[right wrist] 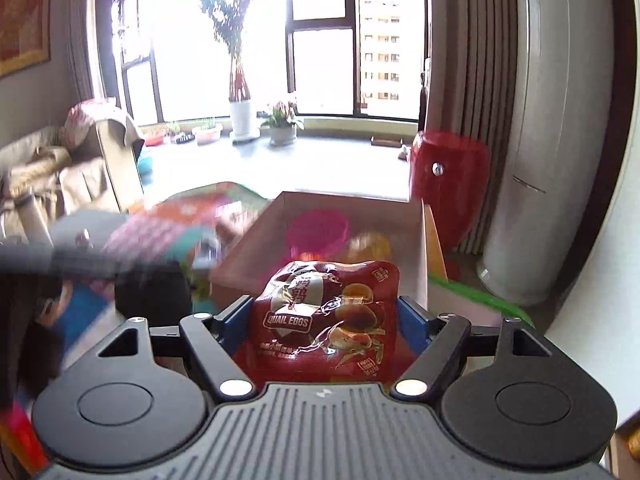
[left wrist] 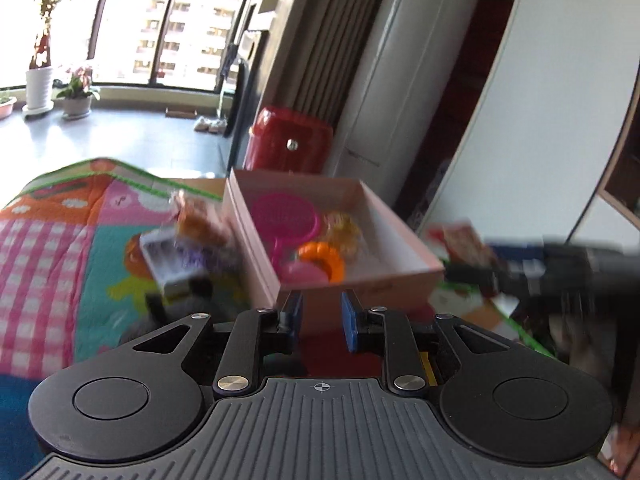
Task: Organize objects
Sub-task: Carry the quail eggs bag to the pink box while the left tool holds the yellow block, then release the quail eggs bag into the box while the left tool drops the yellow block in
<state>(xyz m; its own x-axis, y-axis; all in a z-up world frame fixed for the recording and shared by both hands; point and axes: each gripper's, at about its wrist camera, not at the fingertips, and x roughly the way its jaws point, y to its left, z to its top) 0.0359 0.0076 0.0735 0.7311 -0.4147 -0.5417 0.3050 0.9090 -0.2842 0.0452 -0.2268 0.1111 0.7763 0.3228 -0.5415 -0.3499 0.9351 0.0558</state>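
An open pink box (left wrist: 256,216) stands on the colourful play mat (left wrist: 52,240). It holds a pink paddle (left wrist: 280,212), an orange ring (left wrist: 324,260) and a yellow toy (left wrist: 344,228). My left gripper (left wrist: 322,318) hangs just before the box's near wall, its blue pads a narrow gap apart with nothing between them. A white and purple toy vehicle (left wrist: 172,264) lies blurred left of the box. My right gripper (right wrist: 320,324) is shut on a red quail eggs packet (right wrist: 332,308), held in front of the box (right wrist: 248,256). In the left wrist view, that gripper (left wrist: 540,268) and packet (left wrist: 464,240) show blurred at the right.
A red stool (left wrist: 288,140) stands behind the box beside a curtain and a tall white air conditioner (right wrist: 532,160). A sofa (right wrist: 40,172) is at the left. Potted plants (right wrist: 240,116) line the window sill.
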